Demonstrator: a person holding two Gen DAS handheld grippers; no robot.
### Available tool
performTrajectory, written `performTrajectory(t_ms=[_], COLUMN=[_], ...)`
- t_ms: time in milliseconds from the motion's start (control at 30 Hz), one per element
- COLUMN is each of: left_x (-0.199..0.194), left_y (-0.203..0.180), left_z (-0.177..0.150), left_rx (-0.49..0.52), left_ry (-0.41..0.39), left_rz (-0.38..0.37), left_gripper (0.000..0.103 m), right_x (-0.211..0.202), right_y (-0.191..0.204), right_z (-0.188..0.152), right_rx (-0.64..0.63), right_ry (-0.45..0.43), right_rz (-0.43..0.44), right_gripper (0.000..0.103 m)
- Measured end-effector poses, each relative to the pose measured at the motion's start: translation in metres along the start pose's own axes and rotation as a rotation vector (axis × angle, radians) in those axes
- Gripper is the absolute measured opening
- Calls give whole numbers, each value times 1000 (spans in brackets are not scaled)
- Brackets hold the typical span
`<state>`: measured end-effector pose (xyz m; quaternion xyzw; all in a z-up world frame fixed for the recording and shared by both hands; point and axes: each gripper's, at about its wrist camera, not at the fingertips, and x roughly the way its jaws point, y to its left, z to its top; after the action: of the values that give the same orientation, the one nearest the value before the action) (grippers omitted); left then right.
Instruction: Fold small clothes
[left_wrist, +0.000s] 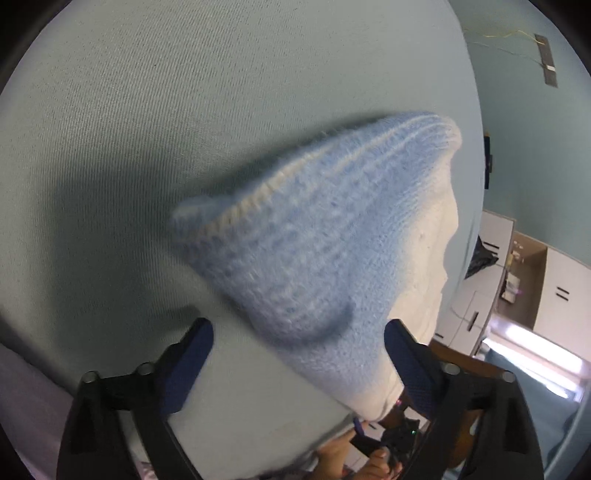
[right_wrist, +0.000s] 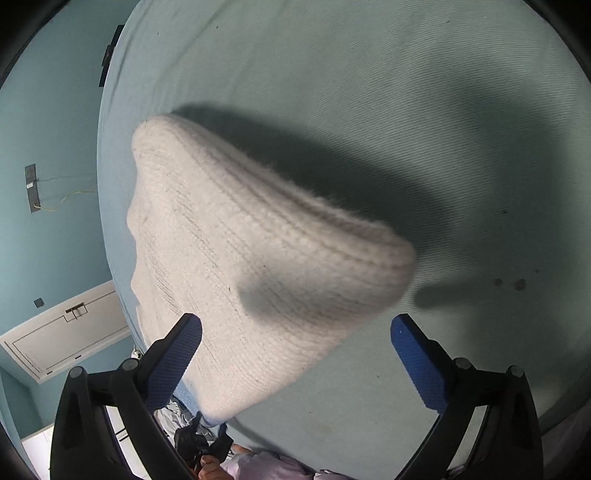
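Knit hat (left_wrist: 317, 258), blue on one face and cream (right_wrist: 258, 266) on the other, lies on the pale green cloth-covered table (left_wrist: 184, 110), long axis diagonal, ribbed brim pointing away. Left gripper (left_wrist: 299, 339) and right gripper (right_wrist: 295, 336) both gape, gripping nothing.

A fuzzy, ribbed knit hat (left_wrist: 314, 258), pale blue wool on one face and cream (right_wrist: 258, 258) on the other, lies on a matt, finely twilled light-green cloth table cover (left_wrist: 184, 110). The gripper fingers (right_wrist: 173, 365) are matt black plastic faced with dimpled blue rubber pads (right_wrist: 417, 362).
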<state>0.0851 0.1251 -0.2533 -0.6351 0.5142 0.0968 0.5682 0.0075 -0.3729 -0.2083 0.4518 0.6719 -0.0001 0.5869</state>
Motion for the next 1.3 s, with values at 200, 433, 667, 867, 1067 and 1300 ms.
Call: performTrajectory(t_ms=[200, 433, 667, 867, 1067, 1300], left_x=[21, 35, 28, 7, -38, -64], left_y=[-15, -7, -21, -46, -67, -29], left_z=[1, 14, 13, 1, -22, -59], left_rx=[33, -10, 72, 193, 268, 214], left_ry=[27, 72, 8, -50, -71, 26], left_rz=[8, -22, 14, -15, -130, -52], left_gripper=[95, 81, 38, 29, 27, 27], right_x=[11, 24, 5, -22, -77, -109], right_y=[4, 7, 13, 31, 46, 13], right_z=[6, 22, 19, 2, -11, -38], right_rx=[-25, -97, -151, -302, -369, -264], right_ry=[-4, 21, -63, -175, -212, -102], right_rz=[-8, -74, -100, -104, 40, -7], right_gripper=[94, 94, 42, 24, 22, 22])
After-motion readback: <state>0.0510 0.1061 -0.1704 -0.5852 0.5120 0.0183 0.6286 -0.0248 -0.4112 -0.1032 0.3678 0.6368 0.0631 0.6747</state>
